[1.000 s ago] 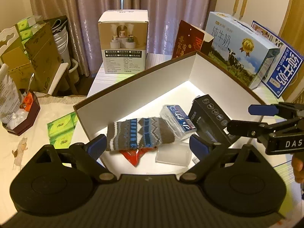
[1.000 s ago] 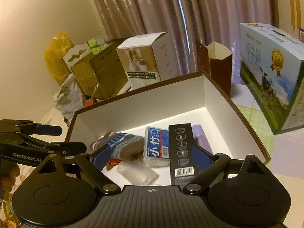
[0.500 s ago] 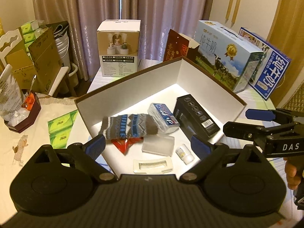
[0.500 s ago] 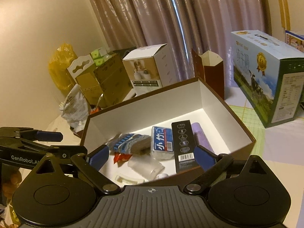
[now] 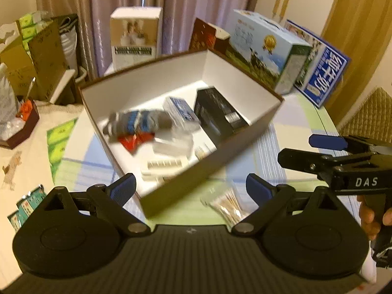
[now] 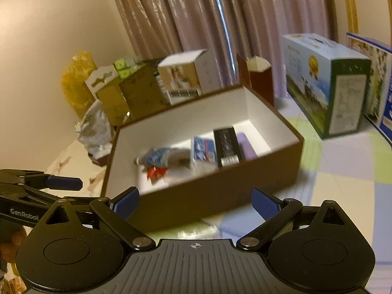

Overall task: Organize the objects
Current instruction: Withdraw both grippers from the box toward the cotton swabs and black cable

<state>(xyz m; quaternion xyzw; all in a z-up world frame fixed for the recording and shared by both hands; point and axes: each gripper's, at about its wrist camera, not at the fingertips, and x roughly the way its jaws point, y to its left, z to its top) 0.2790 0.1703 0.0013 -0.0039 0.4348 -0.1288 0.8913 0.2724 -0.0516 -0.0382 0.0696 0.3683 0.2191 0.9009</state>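
Cotton-swab packet (image 5: 226, 205), clear plastic, flat on the checked tablecloth (image 5: 274, 156), just outside the near wall of the brown box, between the spread blue pads of the left gripper (image 5: 189, 187). Left gripper wide open, holding nothing. Seen again from the right wrist view only as a blurred clear strip (image 6: 196, 230) at the foot of the box.

Right gripper (image 6: 194, 199) likewise spread wide and empty, hovering low in front of the box; visible from the left wrist view at right (image 5: 316, 152), gripped by a hand (image 5: 370, 218) at the frame edge.

Just beyond: open brown cardboard box (image 5: 259, 132) with white inside. Within it, nearest, a white flat tray-like piece (image 5: 164, 166) and a clear plastic case (image 5: 174, 145); then a red wrapper (image 5: 133, 140) under a striped grey-and-blue sock (image 5: 137, 122); beside the sock a blue-and-white tissue pack (image 5: 181, 110); next to that a long black box (image 5: 218, 117); against the right wall a pale purple item (image 6: 246, 147), seen only from the right wrist view. All contents blurred.

Behind the box: a dark red paper bag (image 5: 208, 36), a white-and-tan product carton (image 5: 134, 34), two milk cartons (image 5: 267, 49) at right, curtains (image 5: 186, 7) farthest back. At left, green tissue packs (image 5: 60, 142) on the table.
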